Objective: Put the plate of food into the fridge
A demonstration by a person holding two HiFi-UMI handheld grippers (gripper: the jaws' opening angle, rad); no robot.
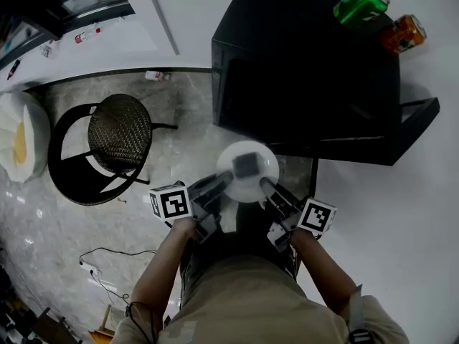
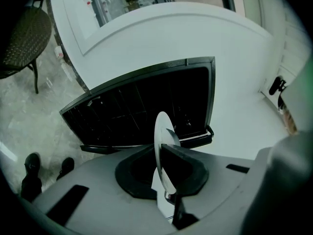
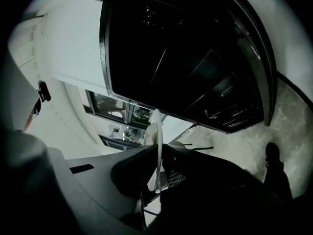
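The round white plate w/ a grey lump of food is held up off the floor, just in front of the small black fridge, whose door is seen open. Its rim is pinched on one side by the L gripper & on the other by the R gripper. A green can & an orange can are seen on top of the fridge.

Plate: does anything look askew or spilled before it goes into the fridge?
Nothing is wrong with the plate: the left gripper and right gripper pinch opposite rims, and no spill shows. The fridge stands open. The only stray things are a small bottle and a loose cable lying on the floor.
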